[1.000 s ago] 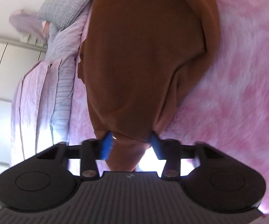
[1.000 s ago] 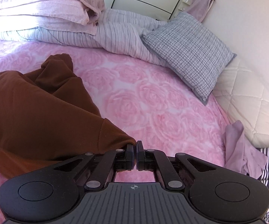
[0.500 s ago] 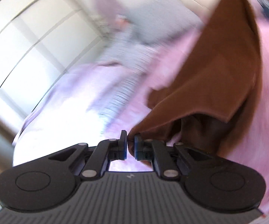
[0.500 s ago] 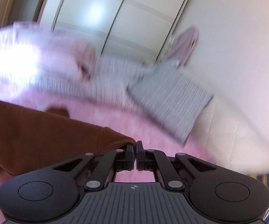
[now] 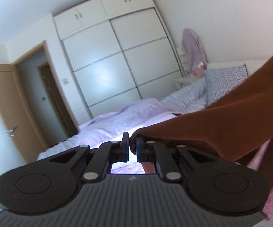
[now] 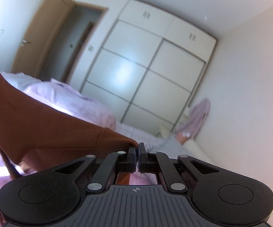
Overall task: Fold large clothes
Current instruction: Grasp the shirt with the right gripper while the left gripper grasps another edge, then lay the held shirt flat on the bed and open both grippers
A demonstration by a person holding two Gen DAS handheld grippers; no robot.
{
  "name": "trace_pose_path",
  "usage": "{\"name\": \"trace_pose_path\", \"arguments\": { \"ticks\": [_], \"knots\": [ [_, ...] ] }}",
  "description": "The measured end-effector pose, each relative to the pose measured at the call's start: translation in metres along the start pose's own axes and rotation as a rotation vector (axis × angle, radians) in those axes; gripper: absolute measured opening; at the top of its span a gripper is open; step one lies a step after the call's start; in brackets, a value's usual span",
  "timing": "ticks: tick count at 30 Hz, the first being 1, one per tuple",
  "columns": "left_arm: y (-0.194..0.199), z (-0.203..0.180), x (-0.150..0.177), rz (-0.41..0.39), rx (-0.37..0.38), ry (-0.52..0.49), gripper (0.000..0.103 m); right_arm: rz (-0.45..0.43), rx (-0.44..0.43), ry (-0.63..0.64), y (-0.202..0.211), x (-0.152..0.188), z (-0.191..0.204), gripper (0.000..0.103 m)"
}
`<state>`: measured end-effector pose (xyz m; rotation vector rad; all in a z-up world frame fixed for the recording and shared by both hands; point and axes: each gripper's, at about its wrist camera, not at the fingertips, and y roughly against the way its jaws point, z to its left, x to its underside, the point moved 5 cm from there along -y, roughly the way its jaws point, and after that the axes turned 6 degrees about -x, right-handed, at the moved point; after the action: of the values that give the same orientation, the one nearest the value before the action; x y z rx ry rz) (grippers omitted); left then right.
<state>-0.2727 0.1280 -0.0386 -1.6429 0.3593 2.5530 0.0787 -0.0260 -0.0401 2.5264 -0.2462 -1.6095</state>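
White panelled wardrobe doors [image 5: 117, 60] are being faced; smooth brown garment [image 5: 221, 123] is being pinched taut by left gripper [image 5: 132, 144] and right gripper [image 6: 137, 157].

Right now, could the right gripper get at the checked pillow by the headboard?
Probably not as things stand. The right gripper is shut on a corner of the brown garment, held up above the bed, and the left gripper grips another corner. The checked pillow lies beyond it; the garment must be let go first.
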Motion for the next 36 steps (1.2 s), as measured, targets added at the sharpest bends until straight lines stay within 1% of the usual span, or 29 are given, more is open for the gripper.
{"name": "trace_pose_path", "arguments": {
  "ticks": [3,5,7,9,11,13,14,16,18,20,22,23,24,25,26,27,28,29,31,32,33,34,35,36],
  "knots": [
    [0.030,0.013,-0.023,-0.028,-0.039,0.000,0.006,-0.050,-0.020,0.022,0.027,-0.020,0.000,0.000],
    [0.036,0.021,-0.036,-0.042,-0.053,-0.003,0.006,-0.080,-0.022,0.034,0.032,-0.033,-0.001,0.000],
    [0.034,0.026,-0.048,-0.046,-0.056,0.002,0.006,-0.101,-0.015,0.031,0.027,-0.045,-0.006,0.000],
    [0.024,0.029,-0.056,-0.045,-0.049,0.001,0.006,-0.110,-0.006,0.025,0.017,-0.051,-0.006,0.000],
    [0.010,0.027,-0.057,-0.033,-0.035,-0.024,0.006,-0.088,0.007,0.033,-0.007,-0.053,-0.007,0.000],
    [-0.014,0.020,-0.050,-0.008,-0.007,-0.047,0.006,-0.034,0.014,0.023,-0.038,-0.047,-0.011,0.000],
    [-0.034,0.014,-0.045,0.017,0.015,-0.052,0.006,0.006,0.013,0.016,-0.058,-0.041,-0.011,0.000],
    [-0.083,-0.004,-0.032,0.079,0.059,-0.061,0.006,0.079,-0.001,0.000,-0.105,-0.024,-0.013,0.000],
    [-0.143,-0.025,-0.011,0.156,0.104,-0.066,0.006,0.171,-0.007,0.006,-0.161,0.002,-0.011,0.000],
    [-0.208,-0.049,0.009,0.221,0.145,-0.073,0.006,0.250,-0.015,0.014,-0.226,0.028,-0.011,0.000],
    [-0.276,-0.080,0.029,0.282,0.187,-0.098,0.006,0.357,-0.012,-0.009,-0.297,0.061,-0.013,0.000],
    [-0.312,-0.099,0.040,0.327,0.211,-0.111,0.011,0.417,-0.010,-0.033,-0.332,0.083,-0.020,0.000],
    [-0.346,-0.115,0.057,0.377,0.219,-0.114,0.019,0.511,-0.015,-0.045,-0.370,0.108,-0.023,0.000],
    [-0.377,-0.131,0.074,0.428,0.241,-0.113,0.024,0.628,-0.006,-0.050,-0.405,0.135,-0.022,0.002],
    [-0.406,-0.145,0.092,0.476,0.264,-0.117,0.033,0.718,0.012,-0.071,-0.430,0.159,-0.025,0.007],
    [-0.427,-0.159,0.113,0.528,0.260,-0.133,0.033,0.785,0.015,-0.110,-0.443,0.184,-0.023,0.009],
    [-0.439,-0.170,0.135,0.567,0.242,-0.162,0.031,0.820,-0.003,-0.154,-0.451,0.203,-0.016,0.009],
    [-0.445,-0.179,0.153,0.592,0.254,-0.182,0.029,0.822,-0.013,-0.174,-0.446,0.220,-0.009,0.009],
    [-0.437,-0.189,0.186,0.616,0.320,-0.192,0.030,0.810,-0.014,-0.144,-0.439,0.240,0.004,0.012],
    [-0.432,-0.194,0.201,0.628,0.354,-0.198,0.030,0.814,-0.024,-0.134,-0.435,0.250,0.011,0.017],
    [-0.425,-0.198,0.214,0.641,0.387,-0.204,0.028,0.835,-0.031,-0.130,-0.430,0.259,0.013,0.021],
    [-0.417,-0.206,0.225,0.649,0.418,-0.208,0.026,0.848,-0.025,-0.138,-0.428,0.266,0.016,0.021],
    [-0.412,-0.214,0.230,0.642,0.457,-0.201,0.024,0.818,-0.031,-0.165,-0.424,0.267,0.015,0.021],
    [-0.406,-0.222,0.232,0.627,0.502,-0.187,0.025,0.758,-0.067,-0.206,-0.416,0.265,0.017,0.021]
  ]
}}
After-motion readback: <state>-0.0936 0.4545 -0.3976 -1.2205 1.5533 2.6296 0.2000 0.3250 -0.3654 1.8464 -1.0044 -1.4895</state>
